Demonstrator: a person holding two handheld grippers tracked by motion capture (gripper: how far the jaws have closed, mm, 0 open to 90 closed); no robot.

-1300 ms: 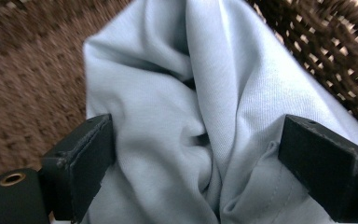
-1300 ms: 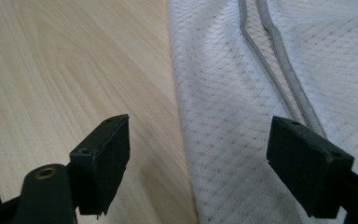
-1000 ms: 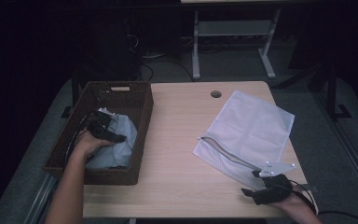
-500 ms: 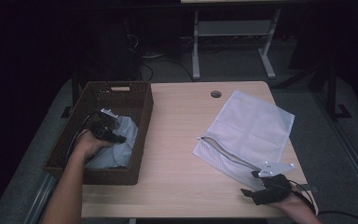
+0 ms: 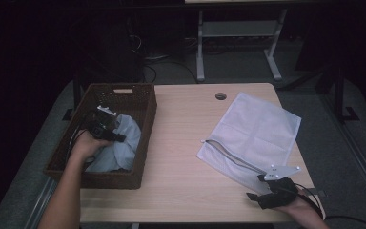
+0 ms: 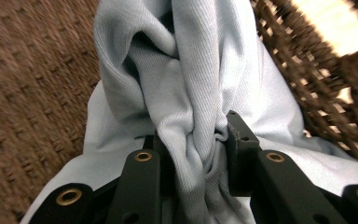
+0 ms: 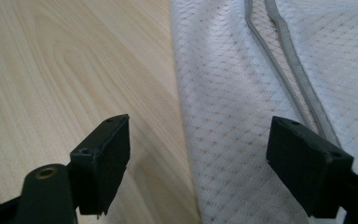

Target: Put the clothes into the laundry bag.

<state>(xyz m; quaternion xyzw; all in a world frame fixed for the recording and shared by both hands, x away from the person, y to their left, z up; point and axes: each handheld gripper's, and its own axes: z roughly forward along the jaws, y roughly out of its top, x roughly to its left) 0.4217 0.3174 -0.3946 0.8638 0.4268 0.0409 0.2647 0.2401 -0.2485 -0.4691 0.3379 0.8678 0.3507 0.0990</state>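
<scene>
bench (image 5: 186, 143): pale wood, round cable hole (image 5: 220, 96) near far edge | floor (image 5: 314, 95): grey carpet | behind bench: white metal frame legs (image 5: 200, 52) and loose cables (image 5: 145, 57) in the dark

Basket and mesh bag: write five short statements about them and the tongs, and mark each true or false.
1. The left tongs pinch a fold of the pale blue cloth. True; their jaws have just been closing on it.
2. The cloth lies in the brown woven basket. True.
3. The right tongs are clamped on the white mesh bag. False; the jaws stand wide apart above its edge.
4. The bag's zipper is fully shut. False; its two sides lie parted.
5. The bag lies on the wooden table. True.
</scene>
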